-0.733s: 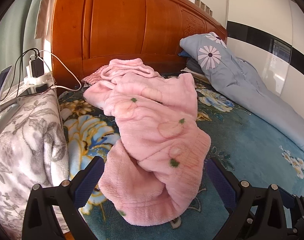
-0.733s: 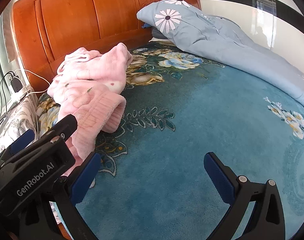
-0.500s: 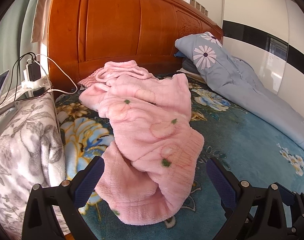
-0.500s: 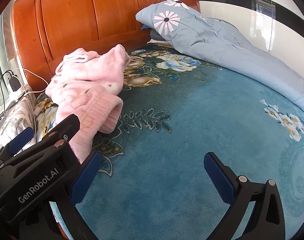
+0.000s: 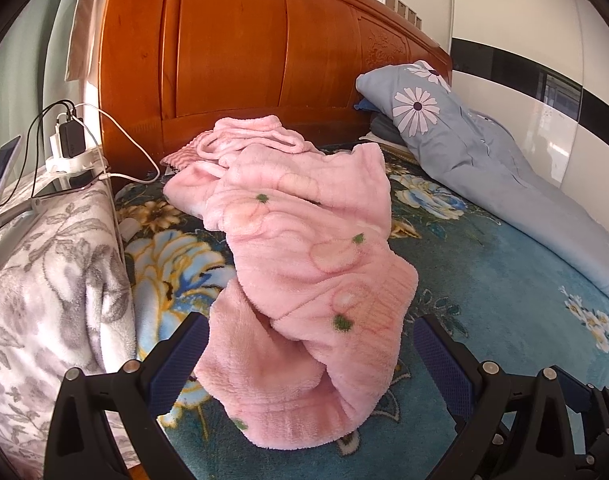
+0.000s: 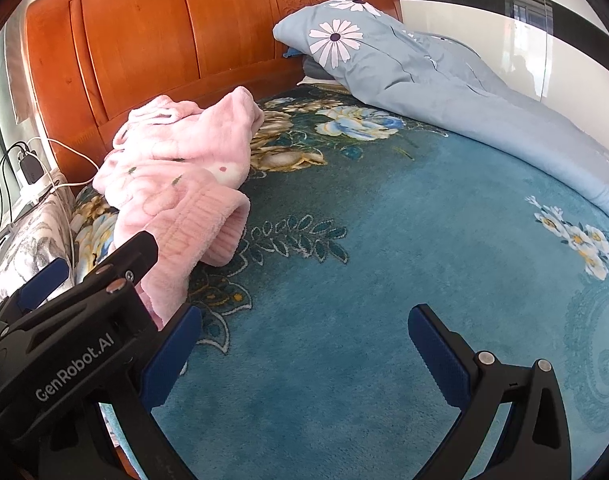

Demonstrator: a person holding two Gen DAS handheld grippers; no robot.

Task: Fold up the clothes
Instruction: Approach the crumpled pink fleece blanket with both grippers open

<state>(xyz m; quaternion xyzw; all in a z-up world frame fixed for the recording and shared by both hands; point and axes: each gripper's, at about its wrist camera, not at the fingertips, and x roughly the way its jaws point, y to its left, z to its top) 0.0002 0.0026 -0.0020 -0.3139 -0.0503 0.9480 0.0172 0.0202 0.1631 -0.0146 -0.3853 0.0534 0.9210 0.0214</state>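
1. Left gripper: blue-padded fingers spread wide, holding nothing. The near end of the crumpled pink fleece garment with green dots lies between them; pad contact can't be confirmed.
2. Versus 0.7 s ago: the garment sits higher and further left in the left wrist view, and more of the orange wooden headboard shows. The camera has shifted slightly right and nearer; the garment's shape is unchanged.
3. Right gripper: fingers spread, empty, over bare teal floral bedspread, well right of the garment. Almost the same framing as earlier, only slightly closer.
4. The left gripper's black body enters the right wrist view at near left, now overlapping more of the garment's ribbed cuff.
5. The garment lies on the left side of the bed, running from the headboard toward the near edge.
6. Grey-blue daisy-print duvet is bunched along the far right; grey floral blanket at near left, with chargers and cables behind it.
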